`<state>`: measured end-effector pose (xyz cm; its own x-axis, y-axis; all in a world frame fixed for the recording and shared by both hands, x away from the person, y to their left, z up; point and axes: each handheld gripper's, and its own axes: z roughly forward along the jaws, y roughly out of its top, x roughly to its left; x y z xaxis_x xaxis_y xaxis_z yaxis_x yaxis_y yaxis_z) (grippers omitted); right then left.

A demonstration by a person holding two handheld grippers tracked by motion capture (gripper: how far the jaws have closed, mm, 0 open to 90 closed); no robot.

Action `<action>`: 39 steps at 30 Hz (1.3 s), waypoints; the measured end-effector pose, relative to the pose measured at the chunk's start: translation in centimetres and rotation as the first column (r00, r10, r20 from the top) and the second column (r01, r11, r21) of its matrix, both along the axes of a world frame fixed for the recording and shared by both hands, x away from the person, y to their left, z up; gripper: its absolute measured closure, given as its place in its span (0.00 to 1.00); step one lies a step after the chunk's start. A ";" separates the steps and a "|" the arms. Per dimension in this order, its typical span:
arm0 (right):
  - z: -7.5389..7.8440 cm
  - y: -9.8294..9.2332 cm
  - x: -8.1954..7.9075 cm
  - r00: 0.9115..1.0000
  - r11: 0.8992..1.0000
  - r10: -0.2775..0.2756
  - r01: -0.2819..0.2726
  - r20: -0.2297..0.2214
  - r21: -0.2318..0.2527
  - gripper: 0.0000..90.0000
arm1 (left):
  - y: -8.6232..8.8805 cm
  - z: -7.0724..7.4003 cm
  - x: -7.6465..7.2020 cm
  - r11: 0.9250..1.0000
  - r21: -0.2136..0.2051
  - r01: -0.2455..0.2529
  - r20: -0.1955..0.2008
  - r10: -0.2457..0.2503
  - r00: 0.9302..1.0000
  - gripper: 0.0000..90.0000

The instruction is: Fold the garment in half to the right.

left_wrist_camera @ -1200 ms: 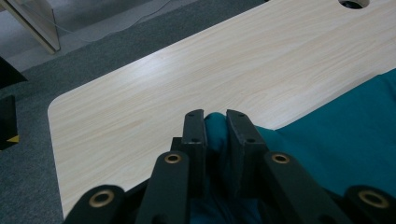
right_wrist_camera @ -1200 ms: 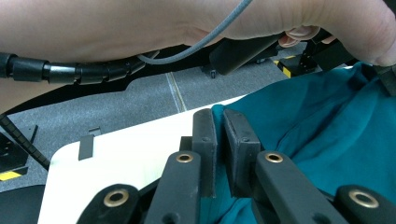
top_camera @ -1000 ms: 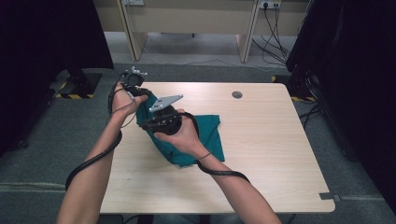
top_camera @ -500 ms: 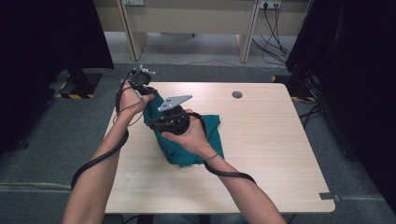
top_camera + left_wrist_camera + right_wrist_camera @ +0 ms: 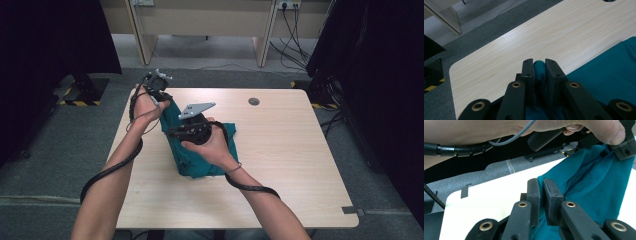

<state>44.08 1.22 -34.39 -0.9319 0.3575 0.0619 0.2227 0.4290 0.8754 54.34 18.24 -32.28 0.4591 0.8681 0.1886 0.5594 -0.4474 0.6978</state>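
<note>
A light wooden table [image 5: 300, 165] carries a single teal cloth [image 5: 200, 160], which lies rumpled near its left edge, lifted at the far-left end and trailing down to the tabletop nearer the person. The cloth looks soft, limp and light; it will likely sag and fold wherever it is unsupported, so edges and corners are the sensible places to take hold, well apart to keep it spread. The left gripper [image 5: 539, 65], raised over the far-left corner of the table, has its jaws nearly closed, pinching a bunched fold of the fabric. The right gripper [image 5: 541, 185], held just to the right and nearer, is likewise clamped on an edge of the same cloth, with fabric stretched between the two grips. The tabletop around is bare apart from a small round cable port [image 5: 254, 101] toward the far side and a strip of tape [image 5: 350, 210] at the near right edge. Nothing stands in the way on the table; the trailing cables [image 5: 107, 172] hang near the cloth and could snag.
</note>
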 end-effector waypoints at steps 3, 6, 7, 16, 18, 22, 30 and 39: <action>0.1 -0.2 -0.1 1.000 1.000 0.000 0.000 0.002 -0.003 0.94 | -0.2 0.0 0.0 1.000 0.002 0.004 0.002 -0.004 1.000 0.87; 0.0 -0.3 -0.1 1.000 1.000 0.000 0.000 0.001 -0.005 0.94 | -0.4 0.1 0.0 1.000 0.005 0.007 0.002 -0.007 1.000 0.87; 0.0 -0.4 -0.1 1.000 1.000 -0.002 0.002 0.000 -0.005 0.94 | -0.5 0.1 0.0 1.000 0.006 0.008 0.002 -0.008 1.000 0.87; 0.1 -0.9 -0.2 1.000 1.000 -0.008 0.008 0.004 -0.004 0.94 | -1.1 0.3 0.0 1.000 0.010 0.015 0.002 -0.015 1.000 0.87; 0.0 -1.0 -0.2 1.000 1.000 -0.009 0.009 0.004 -0.004 0.94 | -1.2 0.3 0.0 1.000 0.016 0.020 0.002 -0.020 1.000 0.87; 0.1 -1.3 -0.2 1.000 1.000 -0.015 0.015 0.004 -0.004 0.94 | -1.5 0.3 0.0 1.000 0.016 0.024 0.006 -0.024 1.000 0.87; -0.1 -1.8 -0.3 1.000 1.000 -0.022 0.022 0.001 0.000 0.94 | -2.0 0.3 0.0 0.999 0.017 0.032 0.006 -0.032 0.999 0.87; -0.3 -2.2 -0.3 1.000 1.000 -0.027 0.027 -0.001 0.002 0.94 | -2.8 0.3 0.0 0.999 0.026 0.038 0.010 -0.039 0.999 0.87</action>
